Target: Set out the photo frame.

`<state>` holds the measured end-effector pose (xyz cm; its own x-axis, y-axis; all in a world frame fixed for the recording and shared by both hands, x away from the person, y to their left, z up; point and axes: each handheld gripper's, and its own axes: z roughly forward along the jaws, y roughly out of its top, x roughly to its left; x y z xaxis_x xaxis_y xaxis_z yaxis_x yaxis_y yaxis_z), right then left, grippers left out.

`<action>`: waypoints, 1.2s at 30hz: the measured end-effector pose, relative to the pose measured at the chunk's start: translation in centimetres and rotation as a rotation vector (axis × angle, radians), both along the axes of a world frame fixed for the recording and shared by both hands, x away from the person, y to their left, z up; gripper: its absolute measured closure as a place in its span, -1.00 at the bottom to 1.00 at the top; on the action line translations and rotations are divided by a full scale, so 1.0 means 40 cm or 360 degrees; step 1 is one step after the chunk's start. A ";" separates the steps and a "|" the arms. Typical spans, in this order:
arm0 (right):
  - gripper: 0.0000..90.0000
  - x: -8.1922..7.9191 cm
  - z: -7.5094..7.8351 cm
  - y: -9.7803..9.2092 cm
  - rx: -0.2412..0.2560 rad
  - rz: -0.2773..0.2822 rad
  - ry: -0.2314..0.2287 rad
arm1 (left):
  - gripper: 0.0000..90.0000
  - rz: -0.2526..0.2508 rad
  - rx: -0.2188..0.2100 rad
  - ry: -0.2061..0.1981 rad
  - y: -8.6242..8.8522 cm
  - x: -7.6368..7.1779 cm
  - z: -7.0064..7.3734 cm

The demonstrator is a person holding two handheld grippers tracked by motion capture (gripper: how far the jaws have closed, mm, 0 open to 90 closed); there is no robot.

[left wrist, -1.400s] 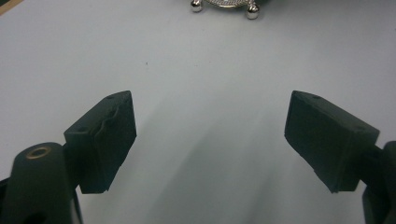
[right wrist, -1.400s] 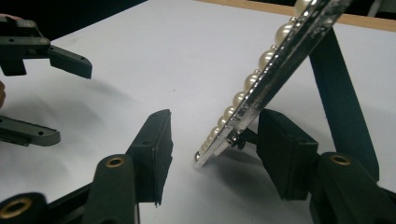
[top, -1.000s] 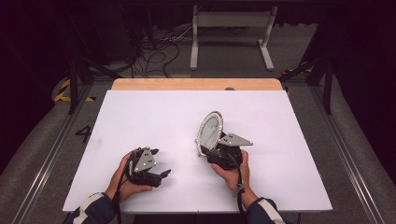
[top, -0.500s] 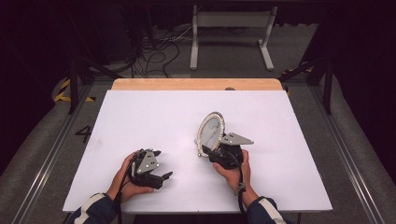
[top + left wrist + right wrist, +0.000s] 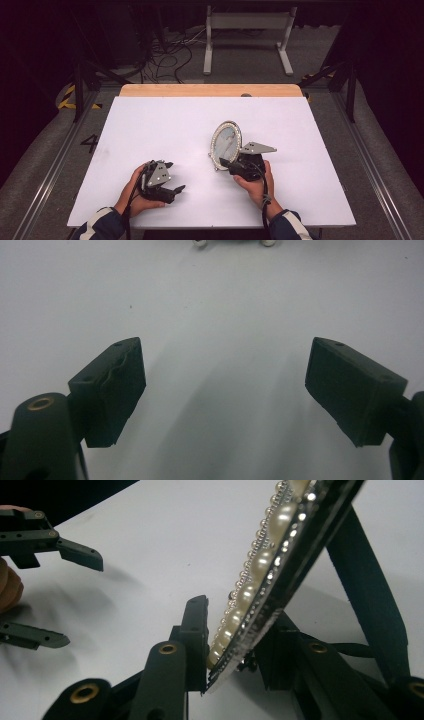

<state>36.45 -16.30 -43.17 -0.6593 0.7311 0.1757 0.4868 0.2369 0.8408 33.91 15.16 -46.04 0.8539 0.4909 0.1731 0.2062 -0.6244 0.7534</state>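
An oval picture frame point(image 5: 225, 141) with a pearl-beaded rim stands tilted near the middle of the white table point(image 5: 150, 125). My right gripper point(image 5: 226, 162) is shut on its lower rim. In the right gripper view the jaws pinch the beaded edge of the frame point(image 5: 272, 550) at my right gripper point(image 5: 235, 630), and the frame's black back stand point(image 5: 367, 590) slants down behind. My left gripper point(image 5: 176, 176) rests low at the front left, open, apart from the frame. Its jaws point(image 5: 225, 385) are spread wide with only bare table between them. From the right gripper view, the left gripper point(image 5: 70, 597) is seen at the left.
A wooden strip point(image 5: 210, 90) runs along the table's far edge. Beyond it lie dark floor, cables point(image 5: 165, 50) and a white metal stand point(image 5: 247, 30). Two small beads point(image 5: 200, 242) show at the top of the left gripper view.
The right gripper and the frame have shifted slightly toward the near edge. The left gripper has hardly moved.
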 end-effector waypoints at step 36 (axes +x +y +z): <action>0.49 -0.025 -0.039 0.029 0.0048 -0.0127 -0.0123 | -0.58 0.0015 -0.0208 0.0017 -0.054 0.084 0.041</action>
<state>35.47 -15.15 -44.71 -0.6115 0.7770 0.1495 0.4368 0.1739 0.8826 37.26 13.01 -44.41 0.8507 0.5165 0.0981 0.2199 -0.5191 0.8260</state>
